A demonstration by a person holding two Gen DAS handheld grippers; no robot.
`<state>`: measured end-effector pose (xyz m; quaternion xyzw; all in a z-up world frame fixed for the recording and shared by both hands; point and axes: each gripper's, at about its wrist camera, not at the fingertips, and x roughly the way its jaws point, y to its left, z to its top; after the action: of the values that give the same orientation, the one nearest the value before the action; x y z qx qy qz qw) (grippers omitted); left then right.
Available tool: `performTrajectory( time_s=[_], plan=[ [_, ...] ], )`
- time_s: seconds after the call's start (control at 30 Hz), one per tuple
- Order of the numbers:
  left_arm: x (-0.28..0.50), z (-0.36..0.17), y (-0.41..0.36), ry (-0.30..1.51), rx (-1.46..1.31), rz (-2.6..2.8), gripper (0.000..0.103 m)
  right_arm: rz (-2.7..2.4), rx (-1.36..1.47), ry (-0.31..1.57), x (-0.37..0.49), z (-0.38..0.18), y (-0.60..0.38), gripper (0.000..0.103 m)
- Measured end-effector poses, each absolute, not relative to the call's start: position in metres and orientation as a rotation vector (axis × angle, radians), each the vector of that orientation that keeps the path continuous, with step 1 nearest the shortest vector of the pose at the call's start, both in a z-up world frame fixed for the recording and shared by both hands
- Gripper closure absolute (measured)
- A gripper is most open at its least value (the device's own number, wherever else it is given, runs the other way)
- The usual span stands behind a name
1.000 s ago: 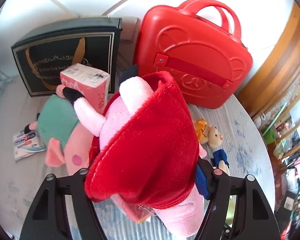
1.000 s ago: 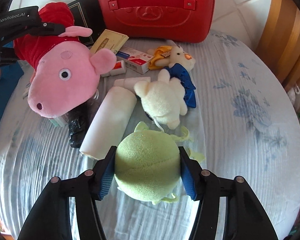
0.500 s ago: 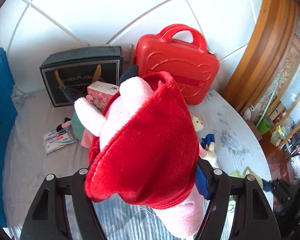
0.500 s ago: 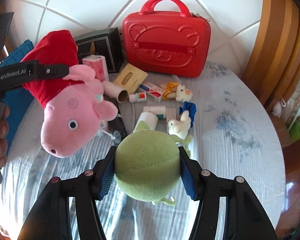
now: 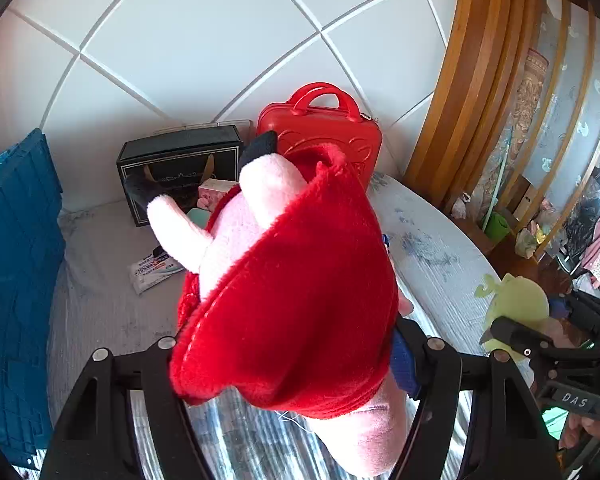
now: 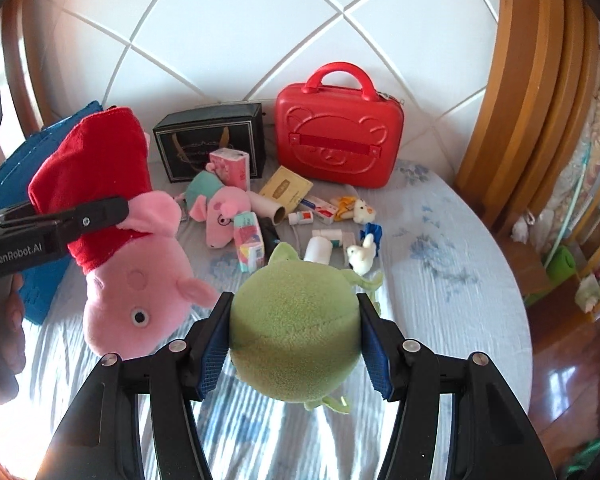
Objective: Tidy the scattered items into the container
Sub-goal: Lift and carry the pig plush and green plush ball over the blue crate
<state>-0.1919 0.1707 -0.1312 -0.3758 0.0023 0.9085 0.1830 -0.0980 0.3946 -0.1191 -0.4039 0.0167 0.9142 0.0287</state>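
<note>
Left hand-held gripper (image 5: 296, 354): clamped the fuzzy, red-dressed pink pig plush (image 5: 292, 280).
Right hand-held gripper (image 6: 294, 346): squeezed the round, nubbly green plush (image 6: 294, 332).

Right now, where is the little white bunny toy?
In the right wrist view, the white bunny toy lies on the bed just beyond the green plush, beside a white roll.

On the bed (image 6: 440, 248), the suitcase (image 6: 338, 142) stands far right of the gift bag (image 6: 210, 140), with small items (image 6: 320, 216) scattered nearer and a crate (image 5: 16, 264) left.
</note>
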Motion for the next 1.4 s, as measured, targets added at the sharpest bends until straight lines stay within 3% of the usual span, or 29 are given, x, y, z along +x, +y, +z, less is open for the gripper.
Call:
performTrajectory(
  time_s=[0.47,1.4],
  plan=[
    [-0.111,-0.096,0.126,0.114,-0.979,2.625,0.032,2.781,-1.157,0.082,-0.028,-0.081,0.355,0.045],
    [-0.043,-0.054,0.125,0.178,-0.969,2.801,0.032,2.952,-1.149,0.07,-0.021,-0.075,0.359,0.045]
  ],
)
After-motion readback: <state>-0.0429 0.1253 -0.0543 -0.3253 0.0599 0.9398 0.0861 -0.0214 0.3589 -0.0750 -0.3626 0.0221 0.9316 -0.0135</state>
